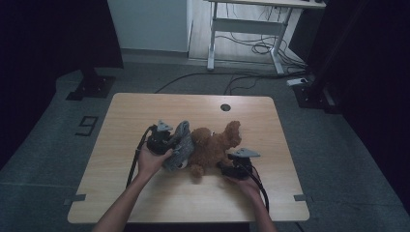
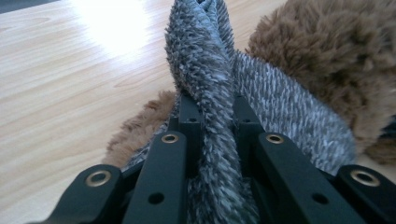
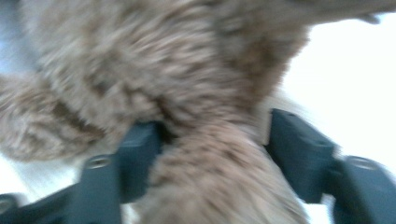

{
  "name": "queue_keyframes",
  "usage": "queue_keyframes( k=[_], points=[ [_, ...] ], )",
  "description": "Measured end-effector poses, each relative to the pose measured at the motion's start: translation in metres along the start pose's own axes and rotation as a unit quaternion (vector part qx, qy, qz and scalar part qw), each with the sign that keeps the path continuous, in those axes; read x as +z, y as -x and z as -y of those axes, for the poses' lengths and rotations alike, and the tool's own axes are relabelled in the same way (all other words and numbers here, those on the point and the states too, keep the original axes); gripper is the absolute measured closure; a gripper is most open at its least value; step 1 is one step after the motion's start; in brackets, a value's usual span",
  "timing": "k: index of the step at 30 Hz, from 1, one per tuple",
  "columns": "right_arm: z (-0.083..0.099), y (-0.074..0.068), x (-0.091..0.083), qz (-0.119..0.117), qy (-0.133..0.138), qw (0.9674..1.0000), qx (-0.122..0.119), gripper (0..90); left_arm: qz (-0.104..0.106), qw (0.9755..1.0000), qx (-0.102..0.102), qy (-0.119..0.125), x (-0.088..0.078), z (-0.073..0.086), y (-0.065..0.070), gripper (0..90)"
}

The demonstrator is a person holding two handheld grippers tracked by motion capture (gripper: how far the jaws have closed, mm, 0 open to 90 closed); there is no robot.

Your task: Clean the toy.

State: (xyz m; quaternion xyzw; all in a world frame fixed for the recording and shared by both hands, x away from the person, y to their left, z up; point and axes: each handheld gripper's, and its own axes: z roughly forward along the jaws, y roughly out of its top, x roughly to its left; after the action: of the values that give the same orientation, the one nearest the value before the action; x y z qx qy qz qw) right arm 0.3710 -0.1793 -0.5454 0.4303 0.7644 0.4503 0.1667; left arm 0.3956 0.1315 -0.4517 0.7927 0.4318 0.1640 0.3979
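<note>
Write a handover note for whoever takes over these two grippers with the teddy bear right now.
Left gripper: shut on a fold of the grey fuzzy garment, at the left side of the brown teddy bear.
Right gripper: jaws apart around one of the bear's limbs; that view is blurred, so a firm grip is not certain.
Things: the bear lies mid-table, the garment bunched against its left side.
Done: the garment is gripped and seems partly on the bear.
Left: probably steady the bear with the right gripper and work the garment further.
</note>
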Motion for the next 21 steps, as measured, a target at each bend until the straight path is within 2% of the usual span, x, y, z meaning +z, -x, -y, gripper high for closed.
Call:
queue_keyframes(
  k=[1, 5, 10, 13, 15, 16, 17, 18, 21],
  points=[
    [0.0, 0.001, -0.004, 0.008, 0.005, 0.9999, 0.005, 29.8, 0.004, 1.0, -0.003, 0.007, -0.001, 0.003, 0.001, 78.7],
    [-0.005, 0.005, -0.025, 0.015, 0.049, 0.9984, 0.026, 21.8, 0.012, 0.9997, -0.003, 0.023, -0.007, 0.014, 0.006, 78.8],
    [-0.023, 0.016, -0.049, 0.004, 0.108, 0.9919, 0.067, 16.1, 0.026, 0.999, 0.004, 0.035, -0.015, 0.027, 0.016, 78.9],
    [-0.035, 0.018, -0.056, 0.004, 0.122, 0.9902, 0.067, 15.7, 0.034, 0.9986, 0.008, 0.039, -0.019, 0.034, 0.02, 79.0],
    [-0.042, 0.019, -0.056, 0.002, 0.119, 0.9909, 0.063, 17.1, 0.041, 0.9983, 0.006, 0.042, -0.022, 0.038, 0.022, 79.0],
    [-0.044, 0.019, -0.055, -0.001, 0.116, 0.9914, 0.061, 22.1, 0.043, 0.9981, 0.005, 0.044, -0.023, 0.04, 0.022, 79.0],
    [-0.045, 0.018, -0.054, -0.011, 0.112, 0.992, 0.057, 31.0, 0.047, 0.9979, 0.005, 0.045, -0.024, 0.041, 0.022, 79.0],
    [-0.044, 0.016, -0.053, -0.033, 0.104, 0.9928, 0.05, 40.4, 0.05, 0.9977, 0.005, 0.045, -0.026, 0.043, 0.022, 79.0],
    [-0.034, -0.001, -0.046, -0.04, 0.058, 0.9974, 0.017, 48.6, 0.054, 0.9975, 0.004, 0.045, -0.029, 0.046, 0.022, 78.9]
  ],
)
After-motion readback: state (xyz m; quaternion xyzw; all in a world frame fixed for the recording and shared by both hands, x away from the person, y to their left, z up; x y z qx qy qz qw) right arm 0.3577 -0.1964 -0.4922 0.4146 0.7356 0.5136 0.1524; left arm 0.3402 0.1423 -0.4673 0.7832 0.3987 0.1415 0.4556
